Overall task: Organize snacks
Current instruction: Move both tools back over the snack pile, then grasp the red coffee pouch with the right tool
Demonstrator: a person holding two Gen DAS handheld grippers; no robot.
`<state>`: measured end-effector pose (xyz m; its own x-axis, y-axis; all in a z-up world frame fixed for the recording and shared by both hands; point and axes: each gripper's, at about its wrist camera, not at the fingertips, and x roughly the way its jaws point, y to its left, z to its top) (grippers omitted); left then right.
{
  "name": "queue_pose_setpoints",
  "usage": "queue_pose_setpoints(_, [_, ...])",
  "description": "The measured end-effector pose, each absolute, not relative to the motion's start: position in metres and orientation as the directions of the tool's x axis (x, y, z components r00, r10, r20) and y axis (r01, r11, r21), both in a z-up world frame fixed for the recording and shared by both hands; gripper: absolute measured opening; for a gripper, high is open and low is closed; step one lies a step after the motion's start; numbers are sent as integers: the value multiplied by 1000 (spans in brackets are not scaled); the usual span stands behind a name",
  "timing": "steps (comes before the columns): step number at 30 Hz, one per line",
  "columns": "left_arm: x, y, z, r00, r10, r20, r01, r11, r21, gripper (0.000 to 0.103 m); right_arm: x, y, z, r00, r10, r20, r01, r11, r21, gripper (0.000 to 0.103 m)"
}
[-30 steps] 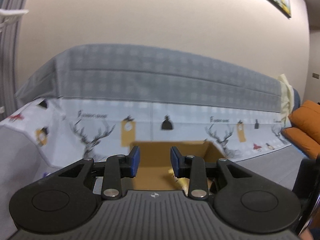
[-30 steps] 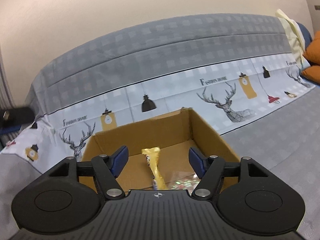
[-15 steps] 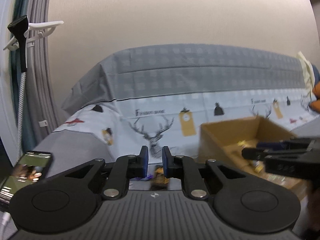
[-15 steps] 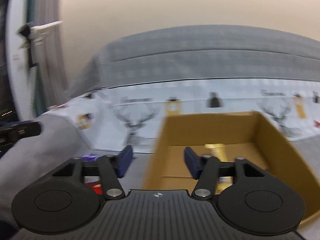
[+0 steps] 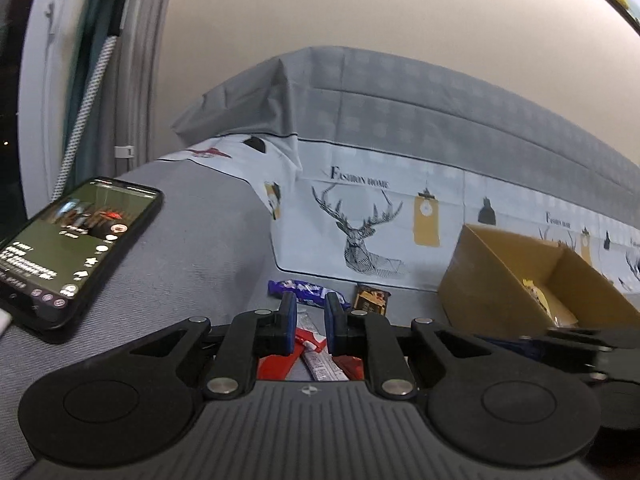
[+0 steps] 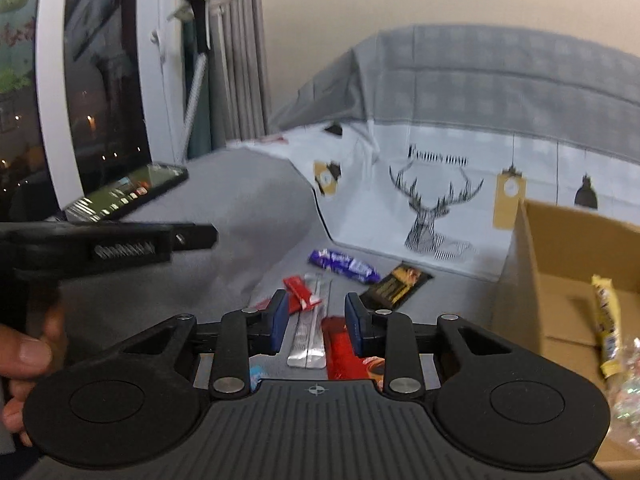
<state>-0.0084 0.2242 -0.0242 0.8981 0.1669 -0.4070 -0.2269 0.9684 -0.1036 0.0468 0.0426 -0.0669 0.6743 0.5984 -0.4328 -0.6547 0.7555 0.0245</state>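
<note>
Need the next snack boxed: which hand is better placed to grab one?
Probably right: its fingers straddle the silver stick and red packet, with the box alongside. The left gripper is nearly closed.

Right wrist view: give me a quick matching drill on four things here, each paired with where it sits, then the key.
Things:
1. purple snack bar
2. yellow snack packet
3. phone
4. silver sachet

Places:
A. inside the cardboard box, leaning on its wall
B. on the grey sofa arm, near the window
C. on the seat, seen between the right gripper's fingers
D. on the seat below the deer print, left of the black-and-gold packet

Pairs: 1-D, 2-A, 3-B, 4-C
</note>
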Motion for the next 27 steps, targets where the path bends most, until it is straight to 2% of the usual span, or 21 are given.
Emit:
queue_pose_setpoints(5, [0, 223, -27, 891, 159, -426, -211, 974, -77, 16, 68, 55, -83, 677, 544, -496, -618, 786, 19, 38])
queue_pose_setpoints(7, [3, 227, -29, 887, 163, -432, -225, 970, -94, 16, 80, 62, -90, 662, 537, -522, -617, 786, 25, 46])
queue_pose_setpoints(9, [4, 233, -30, 882, 162, -442, -238, 964, -121, 16, 92, 68, -99, 657, 520, -546, -612, 791, 17, 64])
queue_pose_setpoints(10, [5, 235, -30, 880, 162, -446, -242, 962, -128, 16, 97, 71, -104, 660, 506, -556, -605, 796, 7, 67])
queue_pose_setpoints(14, [7, 233, -30, 875, 163, -455, -239, 965, -113, 16, 119, 82, -128, 644, 458, -614, -579, 815, 0, 70])
queue_pose_setpoints(18, [9, 230, -31, 871, 171, -460, -235, 968, -87, 16, 140, 95, -155, 567, 421, -708, -587, 809, 11, 88])
queue_pose_setpoints(20, [10, 232, -32, 868, 173, -464, -240, 967, -88, 16, 141, 97, -162, 572, 408, -712, -591, 806, -13, 93])
queue_pose_setpoints(27, [10, 235, -33, 864, 172, -473, -245, 965, -96, 16, 150, 89, -171, 590, 379, -713, -552, 833, -14, 95])
